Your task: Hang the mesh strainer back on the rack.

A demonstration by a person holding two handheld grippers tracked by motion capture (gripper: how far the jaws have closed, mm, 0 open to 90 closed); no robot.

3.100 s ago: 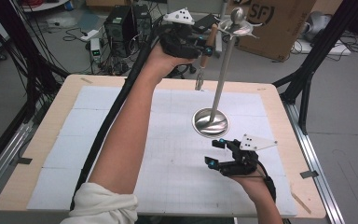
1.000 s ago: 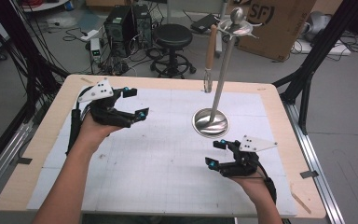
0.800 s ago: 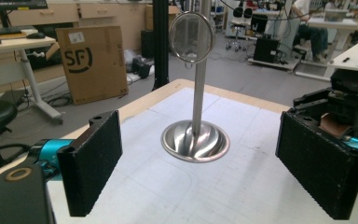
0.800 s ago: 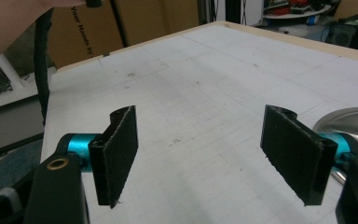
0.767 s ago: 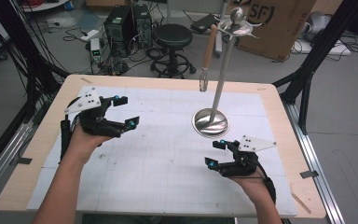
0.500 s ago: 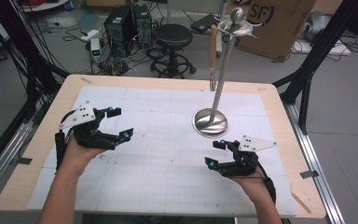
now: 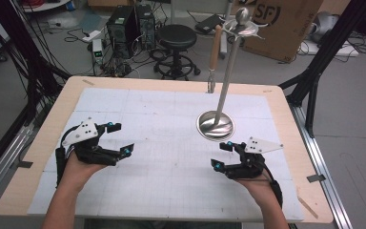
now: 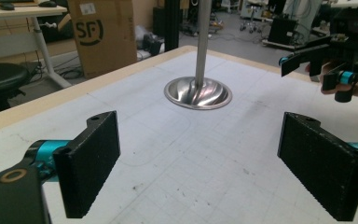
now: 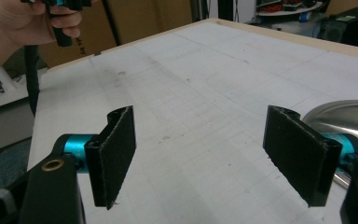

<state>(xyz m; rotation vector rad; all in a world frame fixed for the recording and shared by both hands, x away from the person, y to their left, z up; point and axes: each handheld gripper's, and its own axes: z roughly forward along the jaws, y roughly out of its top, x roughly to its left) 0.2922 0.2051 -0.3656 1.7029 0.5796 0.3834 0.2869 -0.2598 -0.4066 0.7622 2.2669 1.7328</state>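
So the left gripper point(image 7: 116, 142) has come all the way back from the top of the metal stand point(image 7: 228, 71), where three seconds ago it was up by the hook with the wooden-handled tool point(image 7: 214, 50). Now it sits low over the surface point(image 7: 171, 176), well to the left of the stand's round base point(image 7: 215, 125), jaws spread wide with nothing between them. The left gripper view looks straight across at the base point(image 8: 198, 92) with both pads open and empty. The tool hangs from the stand's top arm, on the left side of the pole, blade end pointing down just above the far edge of the surface, and nothing is touching it. The right gripper point(image 7: 221, 156) hasn't budged: it rests just in front of the base, jaws also wide and empty, and its own view catches the rim of the base point(image 9: 340, 114) at the right. My read is the hanging step is done and both hands are parked, so this looks like the end of the job or a pause before the next item.
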